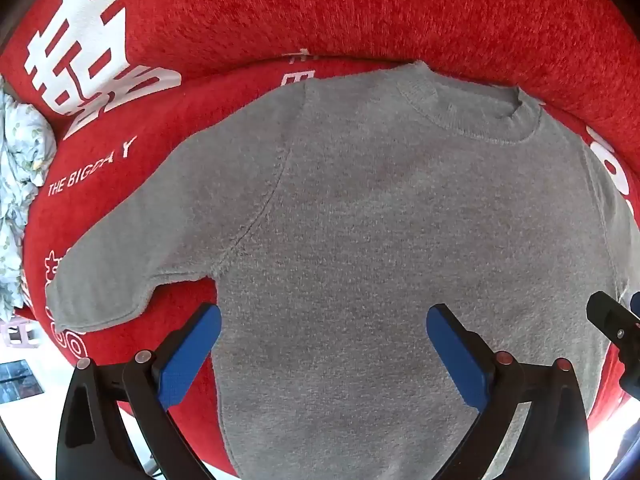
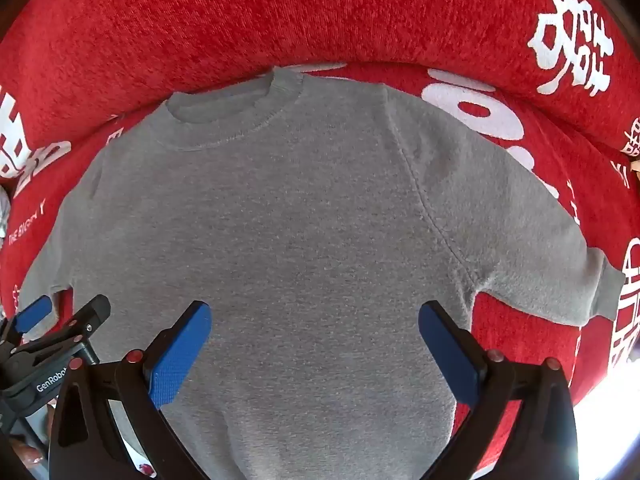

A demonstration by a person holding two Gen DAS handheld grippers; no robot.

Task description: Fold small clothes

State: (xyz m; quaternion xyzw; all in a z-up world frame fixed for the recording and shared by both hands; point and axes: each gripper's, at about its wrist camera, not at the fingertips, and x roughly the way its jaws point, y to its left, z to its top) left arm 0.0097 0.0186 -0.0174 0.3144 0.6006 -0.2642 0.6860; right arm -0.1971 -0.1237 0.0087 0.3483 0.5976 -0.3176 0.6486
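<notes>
A red cover (image 1: 400, 12) with white printed characters and letters spreads over the whole seat and up the padded back behind it; it is the biggest thing in both views. Flat on this cover lies the grey sweater (image 1: 380, 220), front up, its round collar (image 1: 468, 112) at the far edge of the seat, close against the foot of the padded back. Both sleeves are spread out sideways from the body: one sleeve (image 1: 132, 248) reaches toward the left of the sweater, its cuff resting on the cover, and the other sleeve (image 2: 520, 240) reaches toward the right in the same way. The hem end of the sweater runs out of sight under the cameras.

The left gripper (image 1: 324, 320) hangs over the lower left part of the sweater's body, near the armpit, its blue pads spread as wide as they go, with nothing between them but open air above the knit. The right gripper (image 2: 316, 316) hangs over the lower right part of the body, likewise fully spread and holding nothing.

Off the left edge of the cover, well apart from the sweater, sits a crumpled pale patterned cloth (image 1: 20, 168).
</notes>
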